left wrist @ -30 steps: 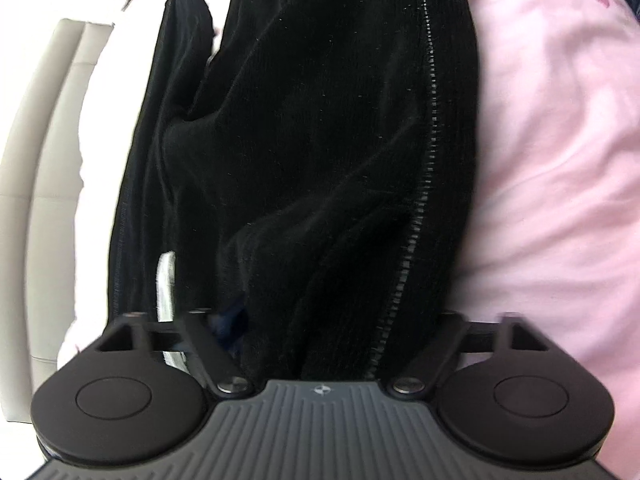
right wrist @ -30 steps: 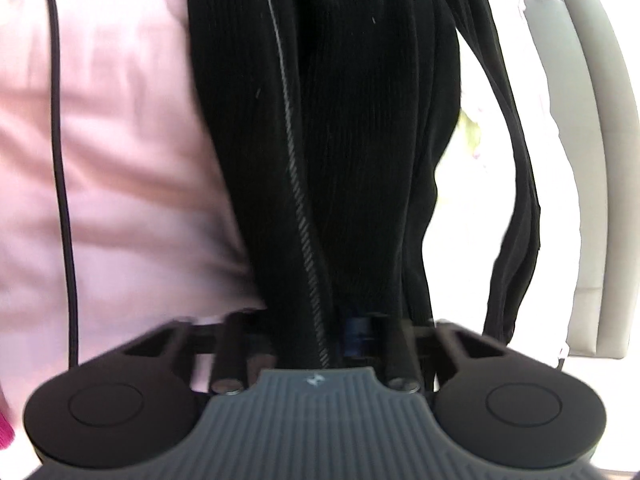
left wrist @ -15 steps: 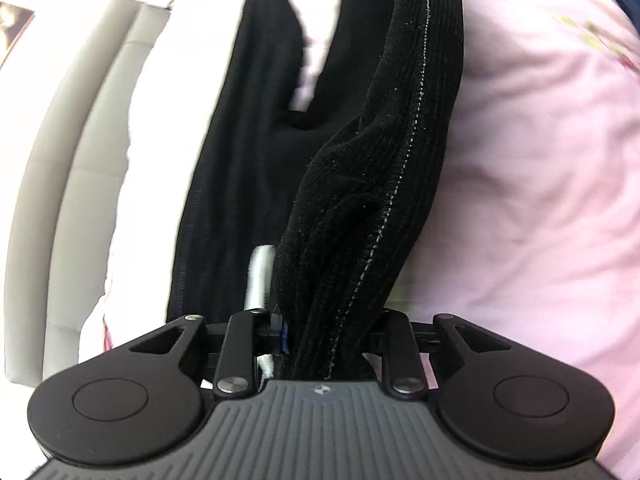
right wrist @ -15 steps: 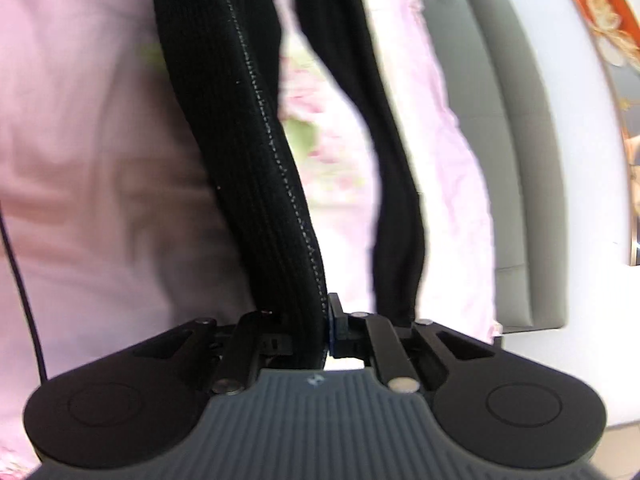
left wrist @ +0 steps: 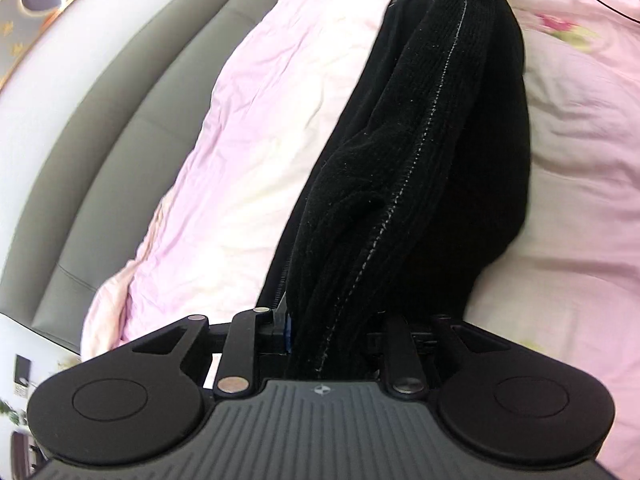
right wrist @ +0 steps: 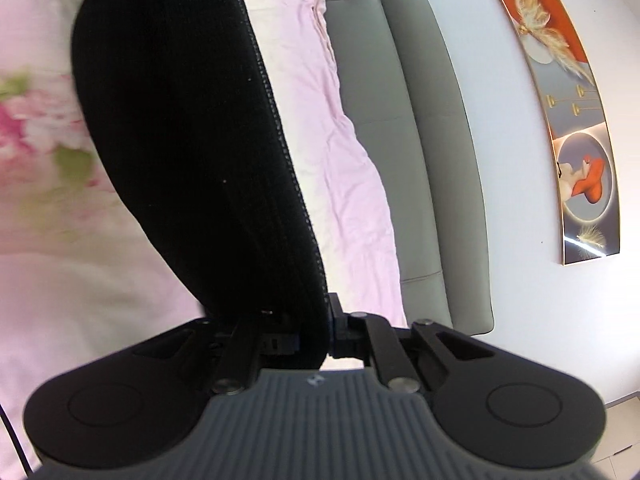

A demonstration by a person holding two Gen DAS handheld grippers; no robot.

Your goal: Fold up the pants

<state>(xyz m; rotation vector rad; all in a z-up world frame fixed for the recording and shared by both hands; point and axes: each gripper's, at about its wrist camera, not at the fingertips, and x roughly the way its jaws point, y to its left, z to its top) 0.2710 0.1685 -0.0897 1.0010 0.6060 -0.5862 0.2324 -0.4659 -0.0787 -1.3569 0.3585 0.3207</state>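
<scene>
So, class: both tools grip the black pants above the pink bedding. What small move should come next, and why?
Probably carry the pants across and lower them flat. The left tool and right tool each pinch bunched fabric that hangs over the pink bedding.

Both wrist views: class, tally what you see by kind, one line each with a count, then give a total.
Grippers: 2 (left gripper, right gripper, each shut on the pants)
Black pants: 1
Pink bedcover: 1
Grey headboard: 1
Wall picture: 1
Total: 6
</scene>
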